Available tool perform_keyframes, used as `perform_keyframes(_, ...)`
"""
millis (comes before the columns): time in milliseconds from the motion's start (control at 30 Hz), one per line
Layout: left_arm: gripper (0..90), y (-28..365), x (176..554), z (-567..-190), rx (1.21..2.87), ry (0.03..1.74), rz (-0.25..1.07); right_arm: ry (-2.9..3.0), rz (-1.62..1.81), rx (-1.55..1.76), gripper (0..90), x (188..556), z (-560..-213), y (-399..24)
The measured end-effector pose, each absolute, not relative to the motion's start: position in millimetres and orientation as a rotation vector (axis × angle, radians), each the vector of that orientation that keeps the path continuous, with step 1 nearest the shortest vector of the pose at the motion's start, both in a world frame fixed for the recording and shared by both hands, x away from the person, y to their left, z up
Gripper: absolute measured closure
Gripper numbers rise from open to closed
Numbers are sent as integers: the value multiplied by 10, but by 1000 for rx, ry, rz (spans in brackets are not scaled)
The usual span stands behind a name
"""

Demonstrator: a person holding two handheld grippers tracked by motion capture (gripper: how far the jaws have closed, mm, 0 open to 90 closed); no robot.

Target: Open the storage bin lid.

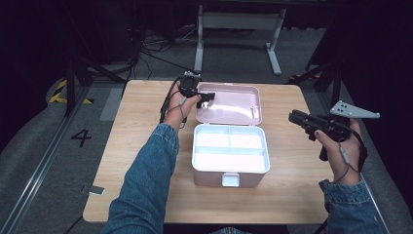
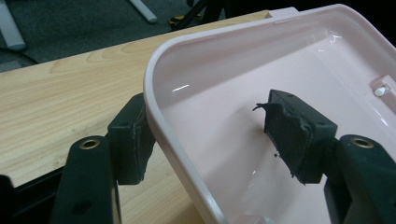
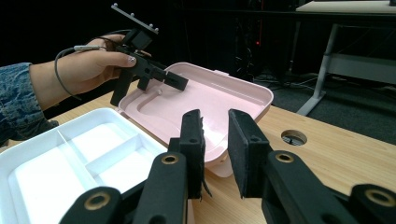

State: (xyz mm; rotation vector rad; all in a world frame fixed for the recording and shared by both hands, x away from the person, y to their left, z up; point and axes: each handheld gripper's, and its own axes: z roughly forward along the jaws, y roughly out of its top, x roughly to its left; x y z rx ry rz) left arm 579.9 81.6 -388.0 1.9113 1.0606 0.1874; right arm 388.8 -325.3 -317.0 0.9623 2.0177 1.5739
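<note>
A pale pink box (image 1: 229, 178) stands in the middle of the table with a white divided tray (image 1: 229, 146) in it, its compartments bare. Its lid (image 1: 234, 105) lies folded back flat behind it. My left gripper (image 1: 207, 96) is open and straddles the lid's far left rim. One jaw is outside against the rim and the other hangs inside over the lid (image 2: 280, 60), well apart. My right gripper (image 1: 294, 117) hovers to the right of the box, open by a narrow gap, with nothing between its jaws (image 3: 215, 140). The right gripper view also takes in the left gripper (image 3: 175, 81) and the tray (image 3: 70, 154).
The wooden table (image 1: 302, 195) has bare room left and right of the box. A round cable hole (image 3: 294, 137) sits near the lid's far side. A small grey card (image 1: 96, 190) lies at the left front edge. Another table's white legs (image 1: 238, 29) stand behind.
</note>
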Motion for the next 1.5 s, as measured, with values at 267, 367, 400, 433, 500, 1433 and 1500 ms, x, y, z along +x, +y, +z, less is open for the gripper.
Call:
perform_keyframes(267, 359, 814, 5819, -3916, 1917, 1101, 155, 2023, 1570, 965, 760, 3890, -3175, -3256)
perform_keyframes(367, 359, 813, 5821, -3930, 1919, 1120, 141, 2024, 1573, 967, 752, 3892, -3176, -3256)
perform_keyframes(400, 358, 812, 5822, -3936, 1920, 1127, 138, 2022, 1577, 969, 745, 3894, -3178, -3255)
perform_keyframes(433, 357, 810, 5821, -3939, 1919, 1133, 133, 2022, 1579, 970, 744, 3894, -3178, -3255)
perform_keyframes(500, 354, 809, 5822, -3952, 1922, 1145, 128, 2022, 1577, 971, 741, 3895, -3179, -3255)
perform_keyframes(1433, 337, 1194, 5213, -3300, 1873, 1029, 308, 2035, 1631, 968, 659, 4108, -3164, -3090)
perform_keyframes(1500, 340, 1236, 5093, -3205, 1870, 998, 327, 2042, 1625, 974, 657, 4126, -3166, -3090)
